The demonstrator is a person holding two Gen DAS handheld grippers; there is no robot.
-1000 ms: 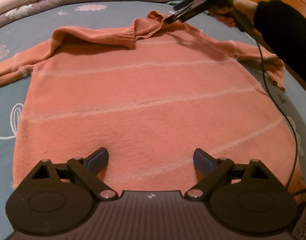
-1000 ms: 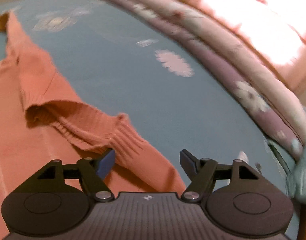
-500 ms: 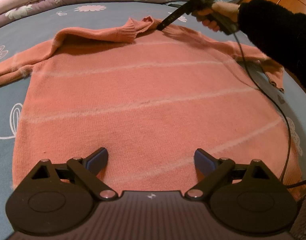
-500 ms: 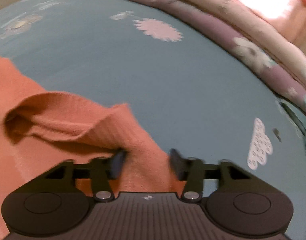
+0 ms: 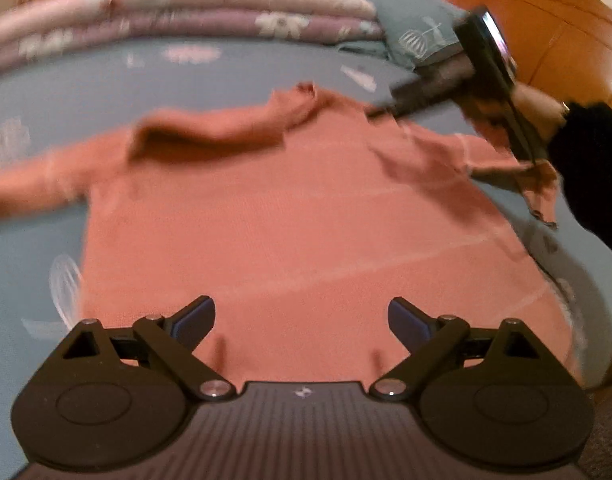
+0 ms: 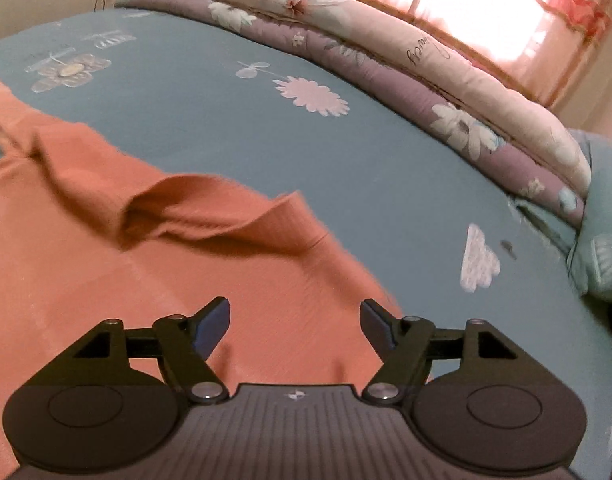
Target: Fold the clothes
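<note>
An orange knit sweater (image 5: 290, 216) lies spread on a blue bedsheet (image 5: 22, 272), its folded-over collar (image 5: 234, 128) at the far end. My left gripper (image 5: 302, 318) hovers open above the sweater's hem, nothing between its fingers. In the left wrist view the right gripper (image 5: 382, 110) is blurred, held by a hand in a dark sleeve (image 5: 586, 152), just off the collar's right end. In the right wrist view my right gripper (image 6: 294, 322) is over the sweater (image 6: 106, 280) near its shoulder, below the collar (image 6: 210, 216); its jaws are opening with only flat fabric under them, nothing gripped.
Folded floral quilts (image 6: 386, 56) are stacked along the bed's far side, with a teal pillow (image 6: 602, 256) at their right end. A wooden panel (image 5: 546, 20) stands at the upper right. The right sleeve (image 5: 506, 164) lies crumpled near the bed edge.
The right gripper's jaws narrowed near the collar, then widened, and it drew back to the right, off the collar. The left gripper rose, so the sweater looks smaller. The collar stays folded over.
</note>
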